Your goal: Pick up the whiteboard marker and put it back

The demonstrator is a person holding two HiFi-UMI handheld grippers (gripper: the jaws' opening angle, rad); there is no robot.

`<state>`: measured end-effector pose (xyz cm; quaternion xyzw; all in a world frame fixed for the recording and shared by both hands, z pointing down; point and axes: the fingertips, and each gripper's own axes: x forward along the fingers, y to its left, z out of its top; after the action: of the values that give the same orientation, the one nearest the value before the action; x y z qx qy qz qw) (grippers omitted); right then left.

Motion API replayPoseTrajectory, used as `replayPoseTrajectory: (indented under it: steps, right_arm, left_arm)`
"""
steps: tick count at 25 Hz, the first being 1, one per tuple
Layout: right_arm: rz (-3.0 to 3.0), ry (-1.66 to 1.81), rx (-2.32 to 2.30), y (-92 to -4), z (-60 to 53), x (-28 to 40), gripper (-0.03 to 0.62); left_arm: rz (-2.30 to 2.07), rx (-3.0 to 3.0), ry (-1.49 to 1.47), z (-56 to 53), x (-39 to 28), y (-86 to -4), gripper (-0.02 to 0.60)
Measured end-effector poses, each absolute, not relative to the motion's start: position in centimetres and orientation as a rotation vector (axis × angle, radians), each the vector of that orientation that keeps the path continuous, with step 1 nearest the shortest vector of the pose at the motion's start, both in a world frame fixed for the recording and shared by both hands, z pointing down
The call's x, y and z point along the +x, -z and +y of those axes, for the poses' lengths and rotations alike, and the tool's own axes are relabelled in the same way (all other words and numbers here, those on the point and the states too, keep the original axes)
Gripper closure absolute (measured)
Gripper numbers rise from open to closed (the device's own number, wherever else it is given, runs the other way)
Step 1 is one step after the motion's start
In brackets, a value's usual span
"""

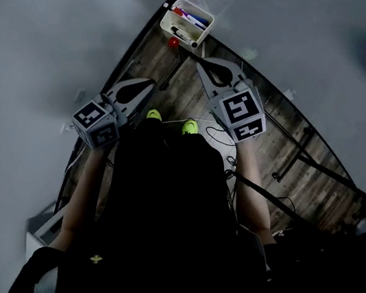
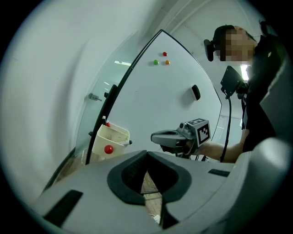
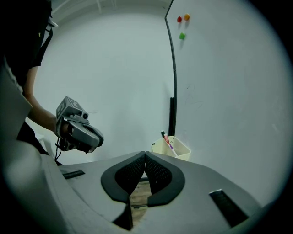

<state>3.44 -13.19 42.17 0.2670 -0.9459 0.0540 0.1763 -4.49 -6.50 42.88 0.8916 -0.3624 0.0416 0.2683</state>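
Both tongs are empty: your right tongs (image 3: 145, 156) have their tips together, your left tongs (image 2: 146, 154) likewise. The markers (image 1: 190, 18) sit in the cream box (image 1: 167, 27), far ahead by the whiteboard (image 3: 229, 91) edge. Spread the right tongs before reaching, then pinch one barrel squarely.

The marker tray (image 2: 101, 139) hangs low on the whiteboard (image 2: 151, 100), beside its edge, with markers (image 1: 190, 18) inside. Three magnets (image 2: 155, 62) and an eraser (image 2: 196, 92) sit higher up.
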Motion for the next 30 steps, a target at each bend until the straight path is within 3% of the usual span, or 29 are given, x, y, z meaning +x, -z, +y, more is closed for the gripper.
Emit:
replayPoseTrajectory:
  steps: [30]
  right_arm:
    - [-2.545, -0.156, 0.948, -40.4, -1.5, -2.2, 0.573]
  left_arm:
    - [-0.748, 2.522, -0.032, 2.0, -10.7, -41.1, 0.560]
